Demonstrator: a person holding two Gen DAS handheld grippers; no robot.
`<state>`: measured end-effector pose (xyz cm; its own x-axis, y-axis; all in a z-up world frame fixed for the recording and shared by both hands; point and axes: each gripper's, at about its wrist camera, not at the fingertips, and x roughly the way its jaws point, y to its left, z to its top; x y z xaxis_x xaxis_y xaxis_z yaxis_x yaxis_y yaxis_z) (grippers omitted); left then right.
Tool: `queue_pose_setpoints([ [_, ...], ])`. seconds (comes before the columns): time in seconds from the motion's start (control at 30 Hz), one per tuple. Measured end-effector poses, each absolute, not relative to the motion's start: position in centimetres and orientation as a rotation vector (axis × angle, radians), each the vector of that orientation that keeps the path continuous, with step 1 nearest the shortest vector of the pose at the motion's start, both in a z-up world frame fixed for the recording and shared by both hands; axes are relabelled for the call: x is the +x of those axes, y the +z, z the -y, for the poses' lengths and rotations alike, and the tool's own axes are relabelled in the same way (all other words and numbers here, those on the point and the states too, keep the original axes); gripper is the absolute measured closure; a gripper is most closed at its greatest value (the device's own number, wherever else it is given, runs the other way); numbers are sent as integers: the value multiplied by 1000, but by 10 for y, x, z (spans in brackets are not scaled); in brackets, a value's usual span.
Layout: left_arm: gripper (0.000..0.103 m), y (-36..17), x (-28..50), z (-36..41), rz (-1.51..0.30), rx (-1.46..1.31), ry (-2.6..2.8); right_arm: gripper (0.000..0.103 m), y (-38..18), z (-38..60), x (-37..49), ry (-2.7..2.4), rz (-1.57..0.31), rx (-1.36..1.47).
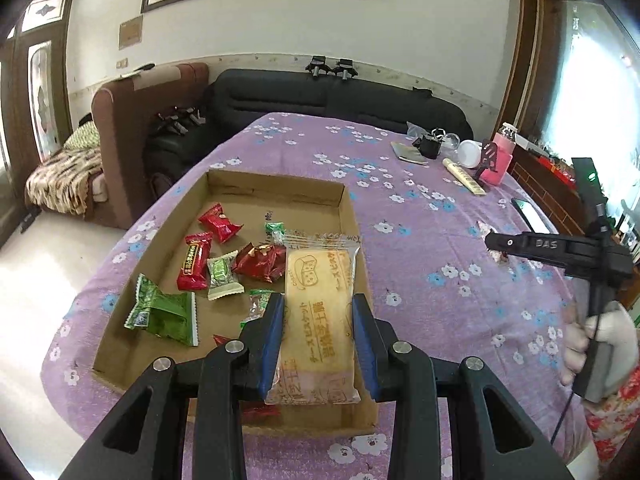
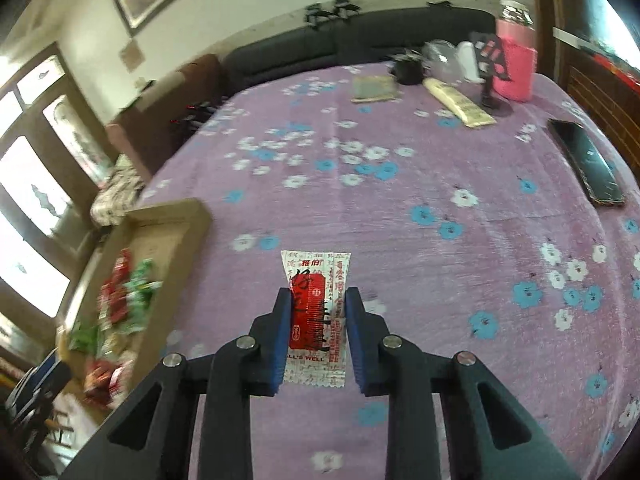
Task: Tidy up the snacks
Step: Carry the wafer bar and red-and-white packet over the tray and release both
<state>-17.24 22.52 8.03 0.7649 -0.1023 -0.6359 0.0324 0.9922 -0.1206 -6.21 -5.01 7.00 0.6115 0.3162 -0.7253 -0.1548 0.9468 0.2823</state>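
Observation:
My left gripper is shut on a yellow cheese biscuit packet and holds it over the right side of a shallow cardboard box. Several red and green wrapped snacks lie in the box. My right gripper is shut on a white and red snack packet above the purple flowered tablecloth, to the right of the box. The right gripper also shows in the left wrist view, right of the box.
At the table's far right stand a pink bottle, a white cup, a cream tube and a dark clip. A phone lies near the right edge. A black sofa stands behind the table.

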Motion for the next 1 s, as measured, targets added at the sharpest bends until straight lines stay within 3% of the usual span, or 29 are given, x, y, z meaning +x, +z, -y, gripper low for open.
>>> queue_pose_setpoints([
  [1.0, 68, 76, -177, -292, -686, -214, 31, 78, 104, -67, -100, 547, -836, 35],
])
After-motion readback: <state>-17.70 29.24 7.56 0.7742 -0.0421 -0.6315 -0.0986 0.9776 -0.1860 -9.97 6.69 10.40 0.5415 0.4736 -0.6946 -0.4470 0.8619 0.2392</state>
